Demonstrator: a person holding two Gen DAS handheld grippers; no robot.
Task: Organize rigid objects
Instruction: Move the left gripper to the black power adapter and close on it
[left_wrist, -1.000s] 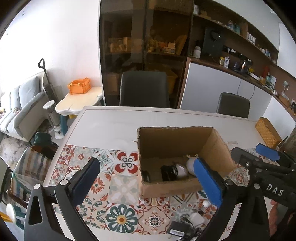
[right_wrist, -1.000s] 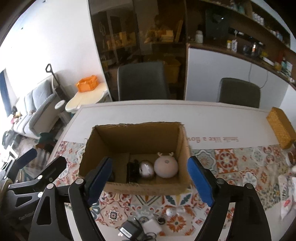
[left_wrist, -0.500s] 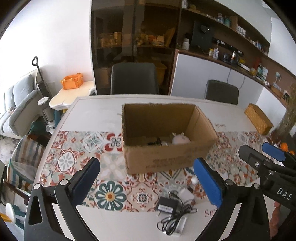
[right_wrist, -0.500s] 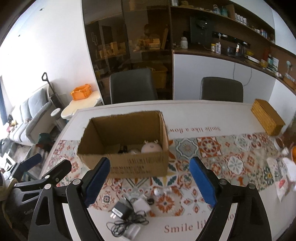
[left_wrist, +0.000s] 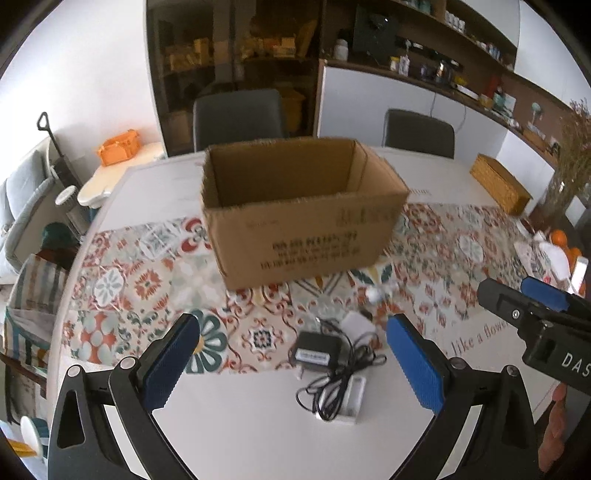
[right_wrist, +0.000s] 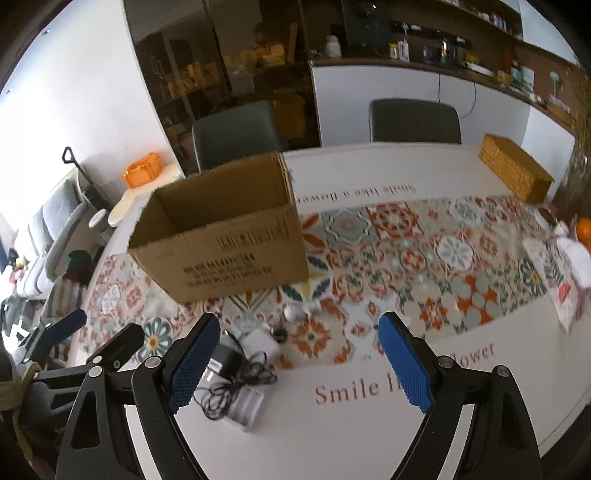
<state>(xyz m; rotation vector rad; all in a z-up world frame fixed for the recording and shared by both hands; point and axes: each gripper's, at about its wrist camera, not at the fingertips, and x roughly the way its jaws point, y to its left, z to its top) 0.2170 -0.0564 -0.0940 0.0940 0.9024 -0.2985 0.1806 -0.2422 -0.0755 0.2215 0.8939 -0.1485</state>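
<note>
An open cardboard box (left_wrist: 303, 229) stands on the patterned table runner; it also shows in the right wrist view (right_wrist: 225, 236). Its contents are hidden from here. In front of it lie a black power adapter (left_wrist: 317, 352) with a tangled black cable (left_wrist: 343, 384), a white charger block (left_wrist: 356, 325), a flat white device (left_wrist: 352, 400) and a small white round object (left_wrist: 375, 293). My left gripper (left_wrist: 291, 363) is open and empty, above the adapter pile. My right gripper (right_wrist: 299, 363) is open and empty, just right of the pile (right_wrist: 236, 373).
A wicker box (right_wrist: 515, 171) sits at the table's far right. A printed bag and oranges (right_wrist: 576, 251) lie at the right edge. Two dark chairs (right_wrist: 240, 134) stand behind the table. A side table with an orange crate (left_wrist: 118, 147) is on the left.
Both grippers have pulled back and dropped lower from above the box toward the near table edge. The box contents are now out of sight; the adapter pile is now between the left fingers.
</note>
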